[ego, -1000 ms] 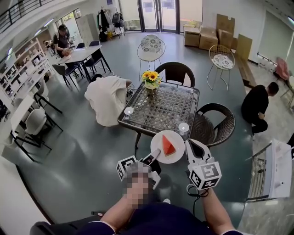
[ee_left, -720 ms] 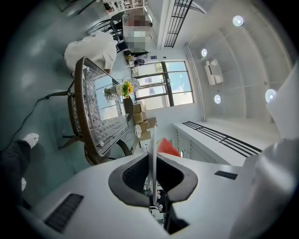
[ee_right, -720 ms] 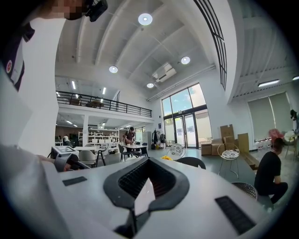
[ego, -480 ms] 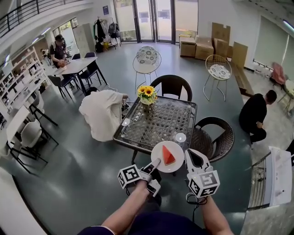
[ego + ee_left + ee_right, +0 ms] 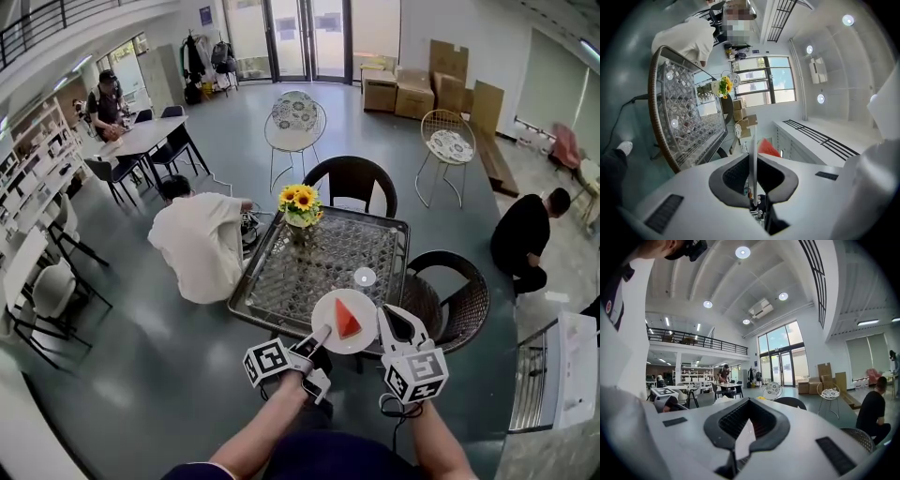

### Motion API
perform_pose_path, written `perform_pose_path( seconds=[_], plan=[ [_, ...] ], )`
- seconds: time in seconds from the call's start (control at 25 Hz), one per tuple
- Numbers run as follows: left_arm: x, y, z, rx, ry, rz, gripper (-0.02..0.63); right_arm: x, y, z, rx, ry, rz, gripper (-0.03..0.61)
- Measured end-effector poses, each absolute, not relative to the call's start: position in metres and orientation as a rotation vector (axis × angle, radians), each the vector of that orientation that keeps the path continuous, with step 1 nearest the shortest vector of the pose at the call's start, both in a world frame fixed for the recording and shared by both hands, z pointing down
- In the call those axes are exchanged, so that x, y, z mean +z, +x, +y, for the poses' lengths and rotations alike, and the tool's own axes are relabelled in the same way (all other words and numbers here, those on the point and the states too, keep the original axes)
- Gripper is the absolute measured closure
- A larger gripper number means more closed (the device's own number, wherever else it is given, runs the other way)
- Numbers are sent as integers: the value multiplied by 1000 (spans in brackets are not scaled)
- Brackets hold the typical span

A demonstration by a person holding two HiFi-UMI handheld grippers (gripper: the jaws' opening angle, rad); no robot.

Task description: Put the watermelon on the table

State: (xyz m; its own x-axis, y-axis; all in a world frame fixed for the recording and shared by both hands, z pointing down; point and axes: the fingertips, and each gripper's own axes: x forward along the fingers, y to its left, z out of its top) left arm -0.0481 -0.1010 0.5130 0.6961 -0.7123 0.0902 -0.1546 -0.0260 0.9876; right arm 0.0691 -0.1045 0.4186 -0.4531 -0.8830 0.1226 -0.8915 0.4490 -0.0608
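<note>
The plate (image 5: 327, 302) is clamped by its near rim in the left gripper (image 5: 321, 334), whose jaws are closed on the thin edge. The right gripper (image 5: 393, 315), just beside the plate's right rim, has its jaws drawn together on nothing identifiable. The plate should be kept level and lowered onto bare glass of the table (image 5: 281, 279), well inside the near rim, before the clamp is released; a one-sided hold is judged liable to droop. The watermelon (image 5: 347, 319), a red triangular wedge, lies on the plate above the table's near corner.
</note>
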Motion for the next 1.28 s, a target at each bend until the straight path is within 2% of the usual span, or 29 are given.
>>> perform_pose_path(
  seconds=[0.6, 1.28],
  plan=[
    [527, -80, -227, -459, 1579, -695, 592, 428, 33, -231, 217, 1654, -2536, 575],
    [553, -70, -283, -441, 1542, -698, 592, 446, 41, -296, 246, 1637, -2528, 575]
  ],
)
